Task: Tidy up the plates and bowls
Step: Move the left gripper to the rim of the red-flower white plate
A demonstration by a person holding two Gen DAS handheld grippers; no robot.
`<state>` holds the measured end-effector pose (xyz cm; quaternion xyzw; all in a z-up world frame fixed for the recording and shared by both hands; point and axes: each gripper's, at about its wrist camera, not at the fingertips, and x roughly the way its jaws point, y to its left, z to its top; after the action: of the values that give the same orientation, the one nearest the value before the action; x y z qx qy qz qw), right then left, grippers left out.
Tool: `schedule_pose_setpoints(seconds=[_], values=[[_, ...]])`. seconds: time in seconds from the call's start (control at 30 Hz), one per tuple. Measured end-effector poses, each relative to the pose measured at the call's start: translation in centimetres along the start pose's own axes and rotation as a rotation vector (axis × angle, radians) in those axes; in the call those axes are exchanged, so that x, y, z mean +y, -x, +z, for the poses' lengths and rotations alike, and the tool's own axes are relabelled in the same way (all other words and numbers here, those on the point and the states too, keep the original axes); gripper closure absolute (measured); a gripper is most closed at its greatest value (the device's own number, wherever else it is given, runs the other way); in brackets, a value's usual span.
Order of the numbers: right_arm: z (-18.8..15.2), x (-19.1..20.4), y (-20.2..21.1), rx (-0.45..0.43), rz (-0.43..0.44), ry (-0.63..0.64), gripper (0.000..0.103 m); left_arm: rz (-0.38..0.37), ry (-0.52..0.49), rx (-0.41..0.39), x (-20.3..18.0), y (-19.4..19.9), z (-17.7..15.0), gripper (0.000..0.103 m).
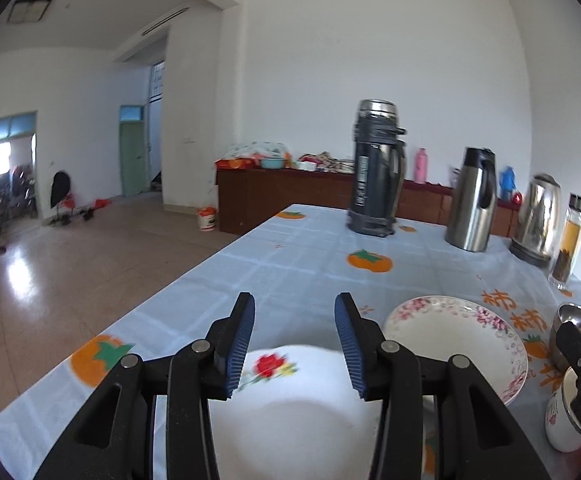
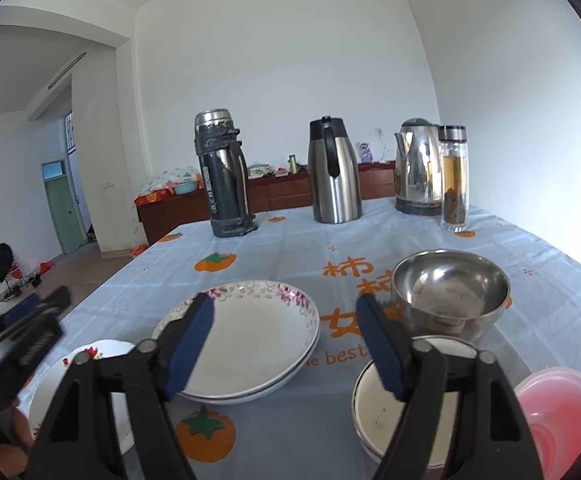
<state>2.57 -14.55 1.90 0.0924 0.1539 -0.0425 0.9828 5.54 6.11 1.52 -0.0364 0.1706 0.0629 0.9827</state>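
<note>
the left gripper is hovering over the white plate with the red flower near the left edge of the tabletop, its fingers standing apart with nothing between the pads, so the plate is not gripped. the right gripper is also standing open and empty, hanging above the cloth between the flowered plates and the enamel bowl at the near edge.

judging by how things are lying, the sorting is partly done. two pink-flowered plates are already sitting nested, one inside the other, near the middle of the near side. the red-flower plate is still lying on its own just to their left, so it looks like the next piece waiting to go onto that stack. the bowls are not gathered yet: the steel bowl is standing alone just behind the enamel bowl, which may be holding a second bowl under it, though that is hard to tell. a pink plastic bowl is sitting at the near right corner, apart from the others.

the flasks, kettle and tea bottle along the far edge are playing no part.
</note>
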Motion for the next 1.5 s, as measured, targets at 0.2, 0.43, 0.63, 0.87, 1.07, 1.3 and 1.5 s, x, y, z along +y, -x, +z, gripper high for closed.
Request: schedule_pose_setpoints(seconds=[0.2, 0.43, 0.63, 0.87, 1.07, 1.3, 1.5], values=[[-0.4, 0.3, 0.4, 0.009, 0.017, 0.01, 0.031, 0.03, 0.004, 0.069, 2.0, 0.2, -1.1, 0.058], [-0.7, 1.1, 1.5, -0.01, 0.061, 0.029, 0.031, 0.033, -0.003, 0.114, 3.0, 0.4, -2.0, 0.058], [-1.1, 2.0, 2.2, -0.019, 0.113, 0.049, 0.031, 0.052, -0.009, 0.133, 4.0, 0.9, -2.3, 0.058], [-1.4, 2.8, 2.6, -0.02, 0.161, 0.068, 0.029, 0.06, -0.023, 0.146, 4.6, 1.3, -2.3, 0.058], [-1.8, 3.8, 3.1, -0.027, 0.19, 0.107, 0.02, 0.069, -0.049, 0.164, 5.0, 1.3, -2.5, 0.058], [-2.1, 4.4, 2.8, 0.005, 0.205, 0.135, 0.02, 0.062, -0.062, 0.207, 6.7, 0.7, -2.3, 0.048], [-2.3, 4.4, 1.9, 0.081, 0.23, 0.123, 0.02, 0.096, -0.103, 0.217, 8.1, 0.2, -2.2, 0.037]])
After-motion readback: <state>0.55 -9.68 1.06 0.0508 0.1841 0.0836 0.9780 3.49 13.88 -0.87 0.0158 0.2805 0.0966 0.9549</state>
